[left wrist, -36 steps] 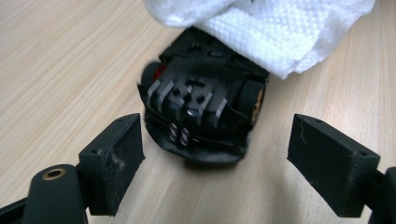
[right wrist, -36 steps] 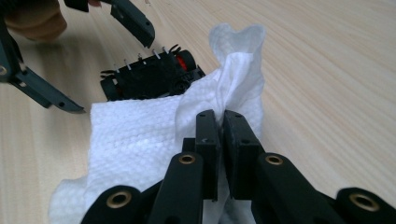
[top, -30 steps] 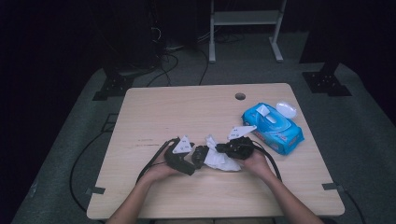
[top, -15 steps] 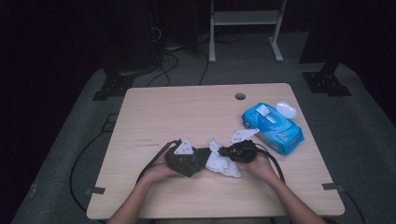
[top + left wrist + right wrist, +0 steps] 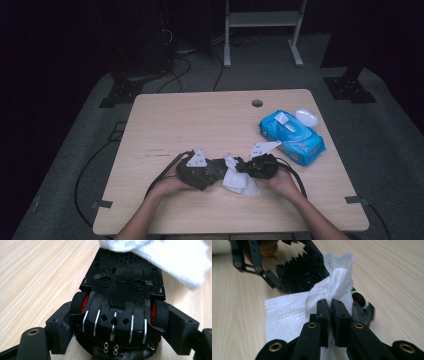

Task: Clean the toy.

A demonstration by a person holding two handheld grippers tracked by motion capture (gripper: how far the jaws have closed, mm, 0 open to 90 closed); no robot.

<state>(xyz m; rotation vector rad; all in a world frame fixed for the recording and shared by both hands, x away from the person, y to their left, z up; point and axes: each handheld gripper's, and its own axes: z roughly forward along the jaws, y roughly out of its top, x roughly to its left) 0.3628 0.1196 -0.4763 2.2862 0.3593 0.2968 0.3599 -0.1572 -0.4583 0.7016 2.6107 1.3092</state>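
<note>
High view: a person's two hands meet near the front edge of the pale wooden worktop; between them a small black toy car with red wheel hubs and a crumpled white wet wipe; a blue soft pack of wipes lies well apart toward the right rear, its white lid flipped up

Left gripper: its fingers have just been closing round the toy car and now press on both of its sides at the wheels; the car is turned underside up, so its black base plate faces the camera

Right gripper: fingers nearly together, pinching a bunched fold of the wipe; the rest of the sheet hangs below onto the worktop

What has changed: a second ago the left gripper stood beside the car with wider fingers and the wipe lay between the two hands; now the car is clamped and the wipe has come up against its far end

Where the task's thing is: the car sits in the left gripper, low over the worktop; the wipe touches its end

Meaning for the work: wiping of the car looks ready to start; the hold seems firm enough to take rubbing, though the smooth tyres could slip
</note>
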